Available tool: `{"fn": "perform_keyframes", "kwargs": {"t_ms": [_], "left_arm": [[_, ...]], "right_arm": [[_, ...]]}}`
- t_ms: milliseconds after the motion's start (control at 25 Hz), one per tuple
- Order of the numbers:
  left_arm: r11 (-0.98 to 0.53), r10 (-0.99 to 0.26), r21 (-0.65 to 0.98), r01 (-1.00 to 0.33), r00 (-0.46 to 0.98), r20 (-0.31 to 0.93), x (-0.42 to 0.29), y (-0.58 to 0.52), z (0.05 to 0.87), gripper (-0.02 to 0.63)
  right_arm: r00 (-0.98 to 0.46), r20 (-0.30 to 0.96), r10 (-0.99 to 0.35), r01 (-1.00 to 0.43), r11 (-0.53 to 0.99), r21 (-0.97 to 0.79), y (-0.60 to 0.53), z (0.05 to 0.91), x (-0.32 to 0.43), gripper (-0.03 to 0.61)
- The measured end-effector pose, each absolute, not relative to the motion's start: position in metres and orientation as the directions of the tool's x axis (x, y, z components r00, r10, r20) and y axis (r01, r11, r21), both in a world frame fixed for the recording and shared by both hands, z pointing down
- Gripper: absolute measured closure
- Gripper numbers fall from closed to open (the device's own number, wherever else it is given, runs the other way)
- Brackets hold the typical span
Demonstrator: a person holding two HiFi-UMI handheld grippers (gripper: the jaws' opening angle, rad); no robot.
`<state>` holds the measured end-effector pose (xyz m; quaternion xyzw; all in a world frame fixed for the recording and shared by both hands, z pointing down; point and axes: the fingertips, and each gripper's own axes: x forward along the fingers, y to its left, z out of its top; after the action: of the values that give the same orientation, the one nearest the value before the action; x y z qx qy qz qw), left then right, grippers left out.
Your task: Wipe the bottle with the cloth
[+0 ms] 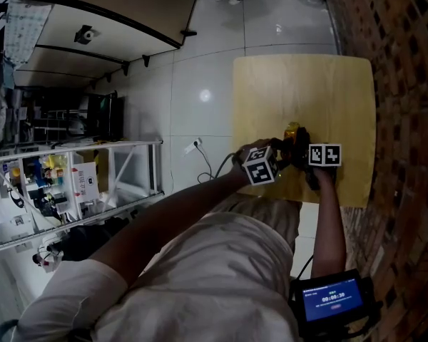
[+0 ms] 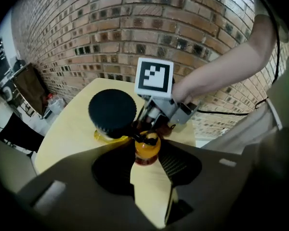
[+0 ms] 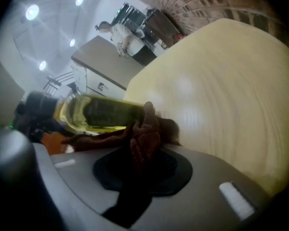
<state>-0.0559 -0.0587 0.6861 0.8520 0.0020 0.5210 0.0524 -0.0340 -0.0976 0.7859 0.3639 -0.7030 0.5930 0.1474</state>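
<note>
- Brown cloth is clamped in the right gripper, bunched at the bottle just ahead.
- An orange item is nipped at the left gripper's narrow tips.
- Light, even strokes are advised.

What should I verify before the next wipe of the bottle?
1. Cloth held: ok, pinched in the right gripper's jaws.
2. Cloth touching the black-capped bottle: cannot tell; it is close beside it.
3. Bottle upright on the table: ok.
4. Left gripper steadying that bottle: not ok; its jaws close on a small orange item beside it.
</note>
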Motion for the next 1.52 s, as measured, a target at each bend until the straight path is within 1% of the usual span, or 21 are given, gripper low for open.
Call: {"fn": "perform_keyframes", "kwargs": {"t_ms": [40,120,240,400,480,560,680,760,800,840,920,1000,1200,1280,1440,1520], "left_arm": [[-0.994,0.058,0.091,-0.052,0.457,0.888,-0.054,-0.060,0.685,0.443],[-0.994,0.058,0.092,-0.053,0.458,0.887,-0.052,-0.062,0.683,0.443],[-0.994,0.050,0.091,-0.066,0.461,0.886,-0.052,-0.064,0.686,0.443],[-0.991,0.040,0.097,-0.097,0.470,0.882,-0.053,-0.072,0.692,0.442],[-0.991,0.044,0.100,-0.094,0.471,0.881,-0.053,-0.073,0.696,0.443],[-0.992,0.049,0.096,-0.078,0.468,0.882,-0.054,-0.075,0.699,0.443],[-0.995,0.061,0.091,-0.044,0.459,0.887,-0.054,-0.080,0.698,0.443],[-0.996,0.072,0.091,-0.021,0.451,0.890,-0.053,-0.079,0.698,0.443],[-0.996,0.074,0.090,-0.013,0.449,0.890,-0.053,-0.079,0.697,0.443],[-0.996,0.075,0.089,-0.011,0.449,0.890,-0.053,-0.080,0.696,0.443],[-0.995,0.075,0.094,-0.020,0.452,0.889,-0.051,-0.079,0.695,0.444],[-0.995,0.077,0.099,-0.025,0.457,0.886,-0.049,-0.076,0.694,0.445],[-0.997,0.080,0.080,0.020,0.452,0.888,-0.045,-0.064,0.686,0.443],[-0.997,0.077,0.082,0.008,0.459,0.885,-0.045,-0.064,0.683,0.444],[-0.996,0.076,0.091,-0.009,0.470,0.880,-0.047,-0.063,0.681,0.443],[-0.996,0.079,0.094,-0.008,0.472,0.878,-0.048,-0.060,0.681,0.443]], "right_arm": [[-0.674,0.662,-0.328,-0.704,0.010,-0.710,-0.096,0.793,-0.035,0.502],[-0.652,0.670,-0.355,-0.705,-0.043,-0.708,-0.098,0.799,-0.032,0.502],[-0.632,0.648,-0.425,-0.679,-0.101,-0.727,-0.095,0.797,-0.025,0.502],[-0.576,0.625,-0.527,-0.617,-0.221,-0.756,-0.074,0.801,-0.004,0.502],[-0.569,0.590,-0.573,-0.576,-0.233,-0.783,-0.064,0.799,0.002,0.502],[-0.585,0.522,-0.621,-0.535,-0.188,-0.824,-0.068,0.786,0.003,0.502],[-0.655,0.377,-0.654,-0.484,-0.019,-0.875,-0.093,0.742,-0.003,0.502],[-0.736,0.283,-0.615,-0.427,0.098,-0.899,-0.106,0.712,-0.015,0.502],[-0.773,0.264,-0.577,-0.410,0.137,-0.902,-0.111,0.704,-0.022,0.502],[-0.800,0.271,-0.535,-0.411,0.161,-0.897,-0.114,0.701,-0.028,0.502],[-0.820,0.332,-0.466,-0.449,0.165,-0.878,-0.116,0.709,-0.033,0.502],[-0.811,0.410,-0.417,-0.499,0.127,-0.857,-0.111,0.729,-0.031,0.502],[-0.758,0.582,-0.295,-0.612,0.015,-0.791,-0.080,0.791,-0.030,0.502],[-0.751,0.594,-0.287,-0.617,-0.011,-0.787,-0.072,0.800,-0.032,0.503],[-0.752,0.572,-0.328,-0.600,-0.017,-0.800,-0.069,0.792,-0.033,0.503],[-0.768,0.513,-0.383,-0.554,-0.006,-0.833,-0.071,0.772,-0.031,0.502]]}}
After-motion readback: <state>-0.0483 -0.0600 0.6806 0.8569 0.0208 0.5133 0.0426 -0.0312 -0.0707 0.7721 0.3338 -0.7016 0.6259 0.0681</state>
